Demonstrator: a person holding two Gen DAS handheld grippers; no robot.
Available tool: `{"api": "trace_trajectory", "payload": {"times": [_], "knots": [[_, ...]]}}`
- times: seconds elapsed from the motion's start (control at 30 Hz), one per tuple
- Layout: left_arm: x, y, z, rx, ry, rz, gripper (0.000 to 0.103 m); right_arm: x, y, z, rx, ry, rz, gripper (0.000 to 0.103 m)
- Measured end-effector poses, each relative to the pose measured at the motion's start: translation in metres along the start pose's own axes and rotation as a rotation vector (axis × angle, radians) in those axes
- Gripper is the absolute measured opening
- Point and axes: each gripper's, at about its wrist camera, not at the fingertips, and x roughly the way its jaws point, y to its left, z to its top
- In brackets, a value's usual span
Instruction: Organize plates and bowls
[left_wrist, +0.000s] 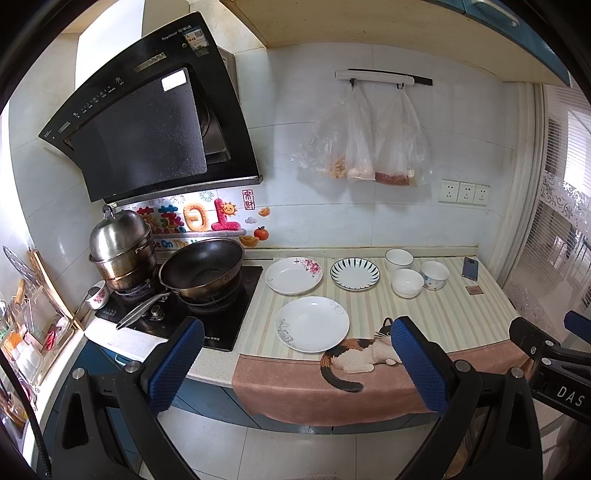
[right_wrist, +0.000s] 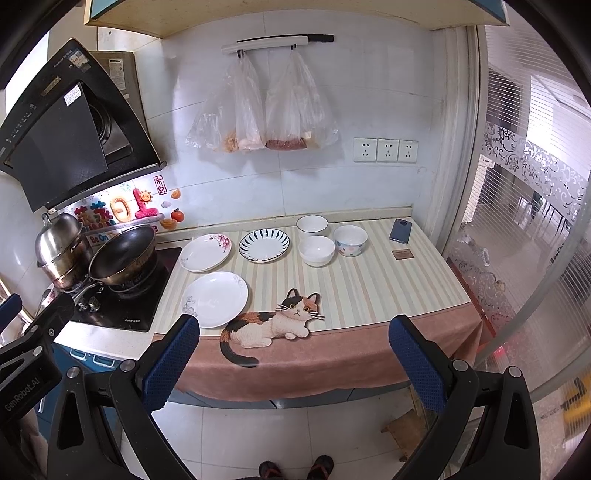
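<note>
Three plates lie on the striped counter mat (left_wrist: 461, 314): a white plate with grey scrollwork (left_wrist: 312, 324) (right_wrist: 215, 299) at the front, a pink-flower plate (left_wrist: 293, 275) (right_wrist: 205, 253) behind it, and a blue-striped plate (left_wrist: 354, 273) (right_wrist: 264, 244) to its right. Three bowls stand further right: a white bowl at the back (left_wrist: 399, 259) (right_wrist: 312, 226), a plain white bowl (left_wrist: 407, 282) (right_wrist: 316, 250) in front of it, and a patterned bowl (left_wrist: 434, 275) (right_wrist: 350, 240). My left gripper (left_wrist: 297, 358) and right gripper (right_wrist: 294, 354) are both open and empty, held off the counter's front edge.
A gas hob (left_wrist: 207, 314) with a black wok (left_wrist: 202, 271) and a steel steamer pot (left_wrist: 122, 251) is at the left. A phone (left_wrist: 470, 268) and a small brown card (left_wrist: 474, 290) lie at the right. Plastic bags (left_wrist: 362, 144) hang on the wall. A glass door (right_wrist: 524, 221) bounds the right.
</note>
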Motion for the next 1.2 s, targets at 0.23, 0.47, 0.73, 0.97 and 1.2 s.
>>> {"api": "trace_trajectory", "payload": {"times": [0.23, 0.47, 0.73, 0.97, 1.2], "knots": [[0.0, 0.0, 0.0, -0.001, -0.001, -0.001, 0.103, 0.002, 0.001, -0.001, -0.001, 0.001, 0.0, 0.103], [0.002, 0.0, -0.001, -0.002, 0.002, -0.003, 0.103, 0.003, 0.002, -0.003, 0.0, 0.001, 0.0, 0.103], [0.048, 0.027, 0.007, -0.057, 0.049, -0.038, 0.103, 0.019, 0.016, -0.003, 0.017, 0.019, 0.0, 0.103], [0.135, 0.058, -0.001, -0.076, 0.123, 0.029, 0.103, 0.069, 0.036, 0.0, 0.006, 0.014, 0.099, 0.103], [0.259, 0.085, -0.013, -0.128, 0.299, 0.039, 0.103, 0.2, 0.052, 0.0, 0.025, 0.254, 0.202, 0.103]]}}
